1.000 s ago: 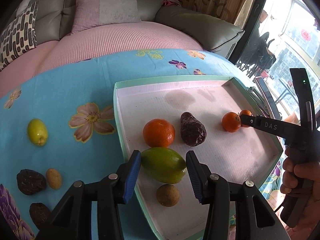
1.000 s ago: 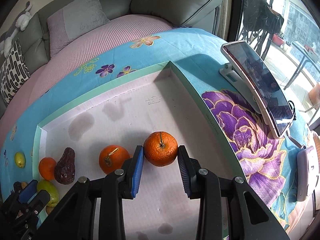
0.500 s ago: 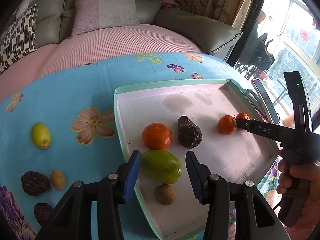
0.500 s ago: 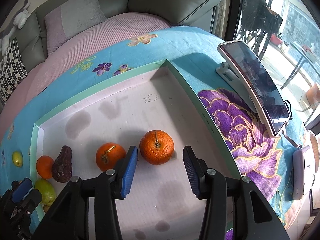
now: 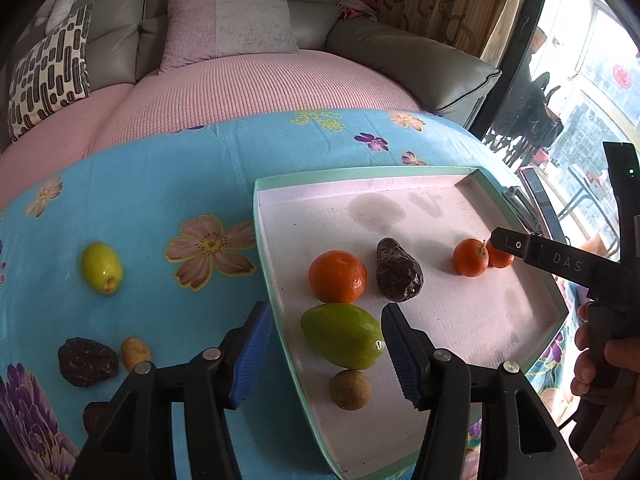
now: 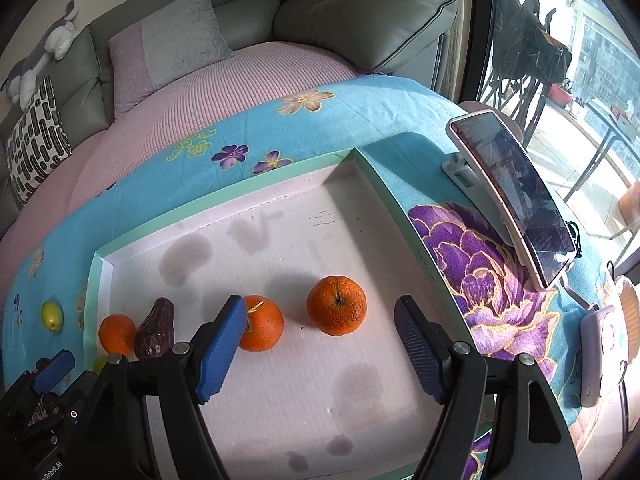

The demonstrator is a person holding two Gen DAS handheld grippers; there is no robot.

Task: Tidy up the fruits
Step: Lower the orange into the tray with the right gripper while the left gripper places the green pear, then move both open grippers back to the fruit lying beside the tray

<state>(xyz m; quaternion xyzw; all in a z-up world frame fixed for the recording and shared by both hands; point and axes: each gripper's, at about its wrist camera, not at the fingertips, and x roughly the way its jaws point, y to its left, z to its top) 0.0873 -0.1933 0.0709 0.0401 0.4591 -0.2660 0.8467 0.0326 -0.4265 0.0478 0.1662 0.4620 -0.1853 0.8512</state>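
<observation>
Right gripper [image 6: 316, 344] has let go, jaws wide, empty; orange [image 6: 337, 311] now sits mid-frame in tray [image 6: 384, 196]. Left gripper [image 5: 324, 354] open, empty.

Each black hand-held gripper [image 5: 326, 354] carries 2 blue ribbed pads [image 5: 252, 354], silver screws and white "DAS" lettering.

Bright daylight, both views, coming from the windows [image 6: 592, 64] at far right; panes partly blown out. Soft shadows fall left of the oranges [image 6: 337, 310] on the tray floor [image 6: 304, 392]. Small glare spot on the green mango [image 5: 341, 335]. Strong fisheye bend and dark vignette at corners. Centre sharp, edges slightly soft.
</observation>
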